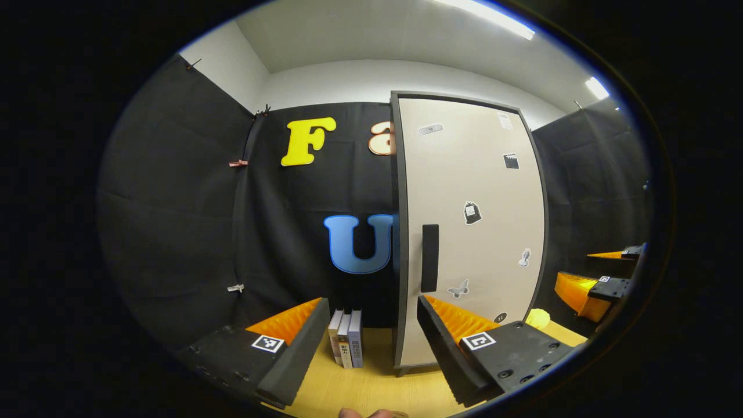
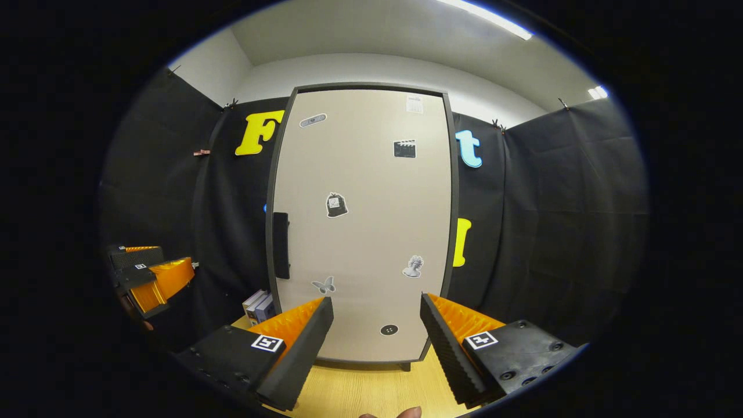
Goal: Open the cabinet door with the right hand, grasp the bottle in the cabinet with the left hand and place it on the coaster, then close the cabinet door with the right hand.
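both grippers are held spread apart with nothing between the fingers. left gripper (image 1: 371, 342): fingers wide, raised above the wooden tabletop (image 1: 371, 389), aimed at the gap between a row of upright books (image 1: 346, 338) and the cabinet's left edge. books stand just left of the cabinet, near the booth wall. cabinet door (image 2: 363, 226): fully closed, pale panel in a dark frame, dark vertical handle (image 2: 281, 245) on its left side, small stickers scattered across it. bottle: hidden behind the door, position cannot be told. right gripper (image 2: 376, 339): fingers wide, facing the door's lower half, not touching it. small yellow object (image 1: 538, 317) sits on the table right of the cabinet, partly hidden.
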Demonstrator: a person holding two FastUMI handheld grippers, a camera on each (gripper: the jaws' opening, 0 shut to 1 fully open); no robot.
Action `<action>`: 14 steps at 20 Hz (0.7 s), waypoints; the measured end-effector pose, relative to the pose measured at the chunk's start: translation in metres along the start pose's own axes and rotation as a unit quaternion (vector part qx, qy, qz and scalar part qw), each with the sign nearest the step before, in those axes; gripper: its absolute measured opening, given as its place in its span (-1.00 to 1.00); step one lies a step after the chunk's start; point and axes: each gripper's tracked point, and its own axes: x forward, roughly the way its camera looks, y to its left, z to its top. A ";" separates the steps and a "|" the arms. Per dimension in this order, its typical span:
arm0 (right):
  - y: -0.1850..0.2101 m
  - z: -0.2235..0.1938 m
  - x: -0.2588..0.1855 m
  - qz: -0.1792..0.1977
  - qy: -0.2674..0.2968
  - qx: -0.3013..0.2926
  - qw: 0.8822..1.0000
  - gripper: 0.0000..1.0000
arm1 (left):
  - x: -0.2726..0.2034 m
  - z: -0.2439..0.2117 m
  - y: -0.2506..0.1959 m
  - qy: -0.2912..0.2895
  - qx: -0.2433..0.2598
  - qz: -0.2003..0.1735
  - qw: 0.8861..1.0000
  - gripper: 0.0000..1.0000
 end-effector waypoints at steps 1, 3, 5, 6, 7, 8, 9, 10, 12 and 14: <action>0.000 0.002 0.000 0.000 -0.002 0.001 1.000 0.94 | 0.000 0.001 0.000 -0.001 0.000 -0.001 1.000 0.91; 0.000 0.004 -0.001 0.000 -0.005 0.003 1.000 0.95 | -0.001 0.003 -0.002 -0.003 0.000 -0.003 1.000 0.91; 0.000 0.004 0.000 -0.001 -0.005 0.002 1.000 0.94 | -0.001 0.003 -0.001 -0.005 0.002 -0.003 1.000 0.91; 0.000 0.003 0.000 -0.001 -0.004 0.002 1.000 0.94 | -0.001 0.003 -0.002 -0.005 0.002 -0.003 1.000 0.91; 0.001 0.003 0.000 -0.001 -0.003 0.002 1.000 0.94 | -0.001 0.004 -0.002 -0.005 0.001 -0.004 1.000 0.91; 0.002 0.003 0.000 0.000 -0.003 0.003 1.000 0.94 | -0.001 0.003 -0.001 -0.006 0.002 -0.003 1.000 0.91; 0.004 0.004 0.000 0.001 -0.004 0.004 1.000 0.94 | -0.001 0.004 0.001 -0.006 0.004 -0.001 1.000 0.91; 0.006 0.005 0.001 0.005 -0.006 0.006 1.000 0.94 | -0.001 0.003 0.000 -0.007 0.005 0.000 1.000 0.91; 0.017 0.008 0.001 0.018 -0.010 0.013 1.000 0.94 | -0.001 0.002 0.002 -0.007 0.007 0.005 1.000 0.91; 0.028 0.012 0.005 0.028 -0.013 0.022 0.999 0.94 | -0.001 0.001 0.011 -0.006 0.005 0.008 1.000 0.91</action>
